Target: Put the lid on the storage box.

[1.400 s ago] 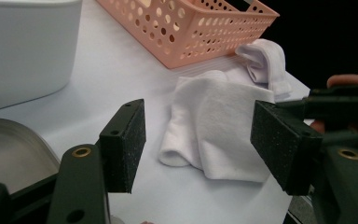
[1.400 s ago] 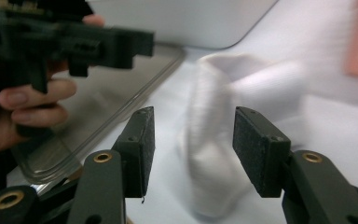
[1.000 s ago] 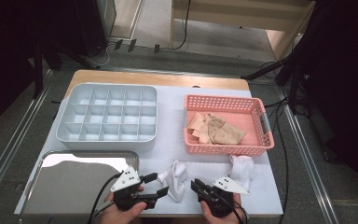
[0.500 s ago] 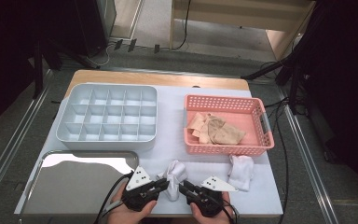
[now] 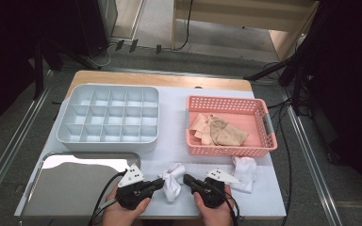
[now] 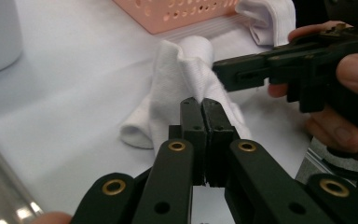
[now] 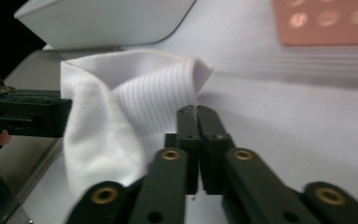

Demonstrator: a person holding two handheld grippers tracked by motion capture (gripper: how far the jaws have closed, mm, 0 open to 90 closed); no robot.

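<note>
now both sets of jaws have just been closing, and a crumpled white cotton sock [image 5: 172, 180] near the front edge of the white-covered table [image 5: 174, 141] is pinched from two sides. the left gripper [image 5: 154, 185] is seen fully closed on the sock's left edge, with cloth caught at its tips in the left gripper view, while the right gripper [image 5: 188, 180] is likewise closed, its tips buried in the ribbed fabric; since a second ago both have been brought inward to the sock. it may be judged that the sock is now secured for lifting or folding. a pink perforated plastic basket [image 5: 264, 117] is seen holding a heap of beige socks [image 5: 219, 132]. the pale grey divided plastic organiser box [image 5: 108, 117] has every compartment empty, and the shiny metal tray [image 5: 75, 183] is bare. a second white sock [image 5: 244, 172] lies just beside the basket's front.
</note>
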